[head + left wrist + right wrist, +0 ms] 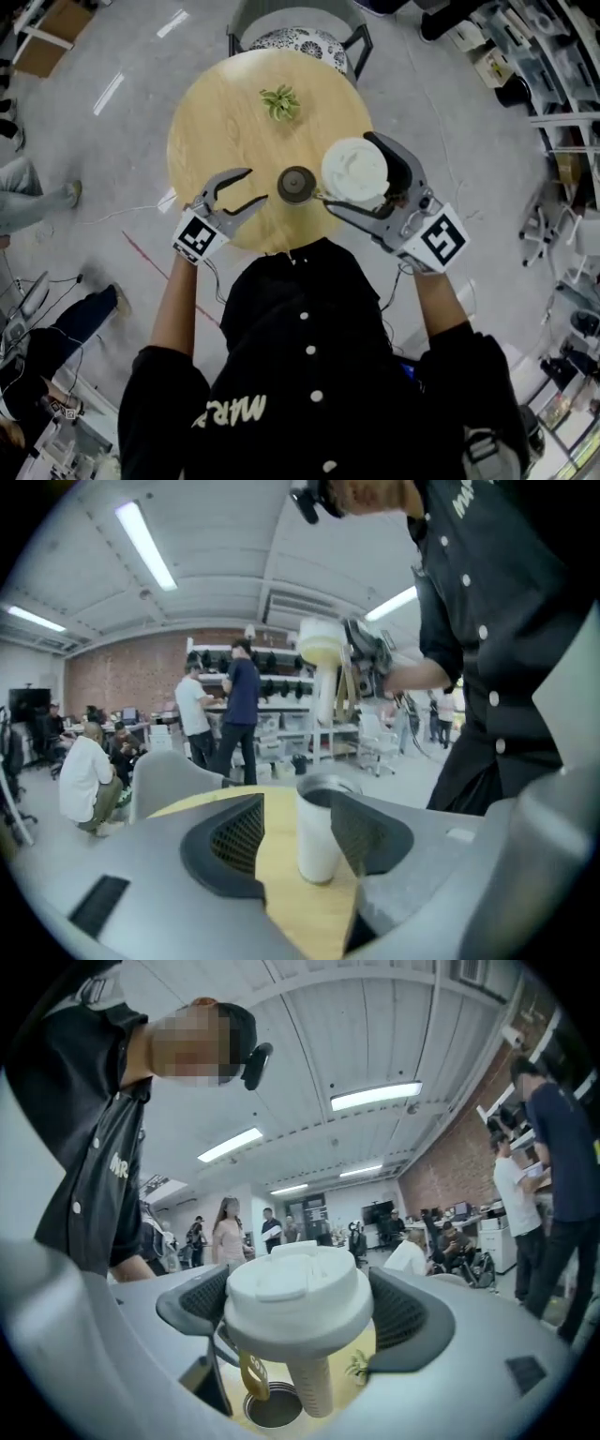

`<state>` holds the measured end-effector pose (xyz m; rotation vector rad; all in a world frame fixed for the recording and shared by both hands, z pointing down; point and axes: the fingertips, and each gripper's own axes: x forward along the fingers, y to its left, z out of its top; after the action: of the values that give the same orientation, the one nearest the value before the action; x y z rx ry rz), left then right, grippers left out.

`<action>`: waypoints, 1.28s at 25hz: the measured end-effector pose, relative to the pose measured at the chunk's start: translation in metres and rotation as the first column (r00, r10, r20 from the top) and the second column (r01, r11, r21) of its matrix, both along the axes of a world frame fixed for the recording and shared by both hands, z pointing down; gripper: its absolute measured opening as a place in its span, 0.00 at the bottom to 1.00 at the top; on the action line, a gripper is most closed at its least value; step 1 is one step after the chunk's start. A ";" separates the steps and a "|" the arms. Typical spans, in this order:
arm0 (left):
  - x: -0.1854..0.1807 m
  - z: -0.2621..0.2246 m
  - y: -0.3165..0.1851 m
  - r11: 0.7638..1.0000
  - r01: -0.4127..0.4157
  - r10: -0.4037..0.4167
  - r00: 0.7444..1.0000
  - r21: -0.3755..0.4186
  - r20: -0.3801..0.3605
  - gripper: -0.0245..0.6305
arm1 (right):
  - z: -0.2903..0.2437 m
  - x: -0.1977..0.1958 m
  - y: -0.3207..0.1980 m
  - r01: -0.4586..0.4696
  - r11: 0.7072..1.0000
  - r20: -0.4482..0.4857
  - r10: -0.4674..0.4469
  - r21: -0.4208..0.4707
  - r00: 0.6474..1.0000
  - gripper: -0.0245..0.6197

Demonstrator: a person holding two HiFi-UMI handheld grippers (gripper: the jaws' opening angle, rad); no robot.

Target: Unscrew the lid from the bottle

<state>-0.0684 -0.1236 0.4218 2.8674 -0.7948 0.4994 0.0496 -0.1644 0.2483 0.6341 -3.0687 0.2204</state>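
In the head view the right gripper (pixel 343 169) is grasping the white lid (pixel 356 169) between its fingers. The lid is hanging just beside the open bottle (pixel 296 185), which is standing unheld near the middle of the round wooden bench (pixel 220 122). The left gripper (pixel 259 184) is hovering with its fingers released, their tips short of the bottle. The lid looks already unscrewed, so the step in hand is probably carrying it clear. A small plant (pixel 279 101) is sitting toward the far rim, with a chair (pixel 298 39) beyond it, while bare wood is lying open to the left. In the left gripper view the fingers are standing apart, framing the bottle without pressing it, so nothing is steadying it. Any sideways knock from the lid could be tipping it. In the right gripper view the pads are clenching the lid's sides. A strainer tube (pixel 309 1387) and a strap loop (pixel 251 1372) are hanging below it, over the open mouth. Moving straight up until the tube is clearing the rim seems wise before swinging toward bare wood, well inside the bench edge.
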 end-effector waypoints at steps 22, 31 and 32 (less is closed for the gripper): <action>-0.122 -0.272 0.032 0.631 0.752 -0.696 0.658 0.191 -0.287 0.04 | -0.088 0.092 0.010 -0.446 0.877 0.003 0.453 0.179 0.892 0.76; -0.135 -0.264 0.053 0.565 0.796 -0.758 0.605 0.220 -0.244 0.04 | -0.089 0.118 0.024 -0.517 0.825 -0.017 0.534 0.228 0.845 0.76; -0.134 -0.264 0.052 0.569 0.791 -0.754 0.611 0.225 -0.242 0.04 | -0.088 0.118 0.023 -0.522 0.822 -0.019 0.540 0.226 0.842 0.76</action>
<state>-0.2023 -0.0719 0.1581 2.3417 -2.1100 0.0672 0.1678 -0.1414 0.1604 1.4691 -2.7746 -0.1431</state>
